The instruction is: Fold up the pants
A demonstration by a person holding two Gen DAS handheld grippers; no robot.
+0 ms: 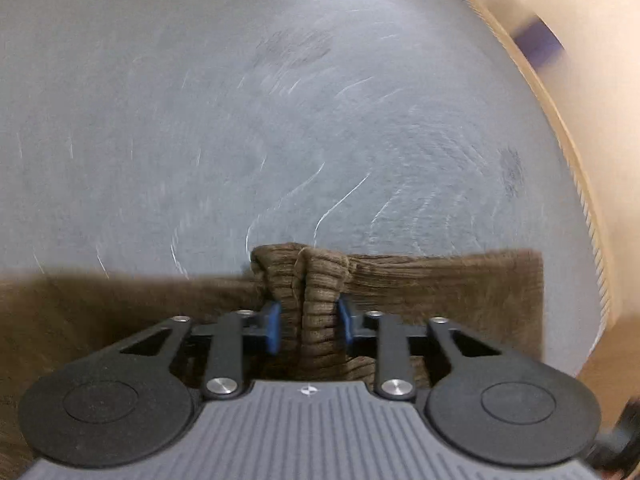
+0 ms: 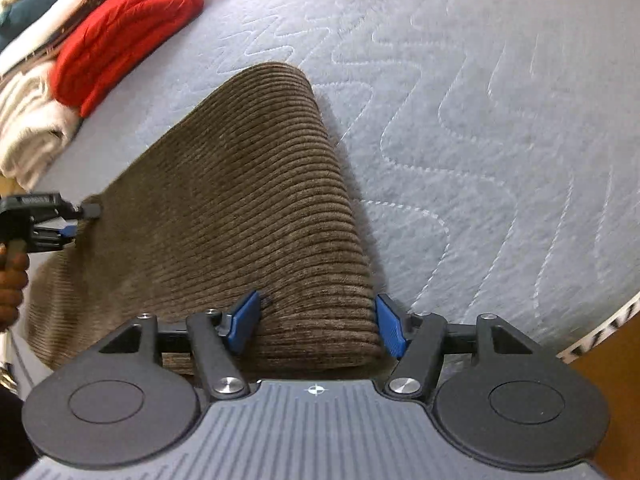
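While the brown corduroy pants [image 2: 248, 208] already lie doubled into a long narrow strip on the grey quilted mattress [image 2: 500, 120], the fold is judged only partly done: the legs appear stacked one on the other with a rounded folded edge along the strip's right side, but the strip is not yet shortened end to end, so at least one crosswise fold seems left. Left tongs [image 1: 308, 320]: blue pads pressed on a bunched ridge of the corduroy, cloth puckered upward between them; gripping the pants. Right tongs [image 2: 318, 320]: spread wide, one pad on each side of the near end of the strip; the right pad stands clear of the cloth, the left sits at its edge, so no grip is read here. In the right wrist view the strip's long axis runs from the near end at the right tongs away toward the upper left, its far end rounded and pointing at the pile of folded laundry, a red garment [image 2: 128, 32] and a cream one [image 2: 28, 128], near the mattress edge. The left tongs [image 2: 80, 222] show in that view at the strip's left edge, about midway along, with a hand [image 2: 12, 280] on the handle. Which end is the waistband cannot be told. The left wrist view is motion-blurred; only the cloth edge lying across the mattress is readable there.
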